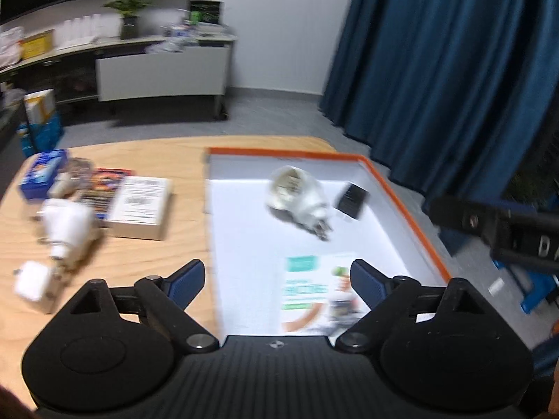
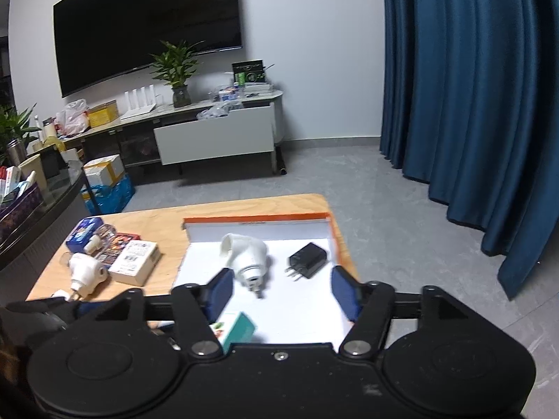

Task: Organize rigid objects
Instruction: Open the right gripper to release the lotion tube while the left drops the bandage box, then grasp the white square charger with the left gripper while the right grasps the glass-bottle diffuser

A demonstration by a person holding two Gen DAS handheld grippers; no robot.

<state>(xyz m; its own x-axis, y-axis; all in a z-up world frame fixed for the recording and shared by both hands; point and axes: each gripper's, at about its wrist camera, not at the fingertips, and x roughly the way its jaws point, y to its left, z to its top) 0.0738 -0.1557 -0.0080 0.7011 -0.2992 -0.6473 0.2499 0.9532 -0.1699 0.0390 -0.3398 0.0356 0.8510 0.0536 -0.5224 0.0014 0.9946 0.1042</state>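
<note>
Both the left gripper [image 1: 277, 279] and right gripper [image 2: 279, 289] hang spread and empty over the orange-rimmed tray [image 1: 401, 192], where a green carton [image 2: 239, 330] lies just below, so any careless sweep risks knocking it.

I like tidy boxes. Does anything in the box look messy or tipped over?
A little. The white device lies tipped on its side, angled across the orange-rimmed box. The black charger lies flat, prongs sideways. The teal carton lies crooked at the near edge. Nothing looks broken.
</note>
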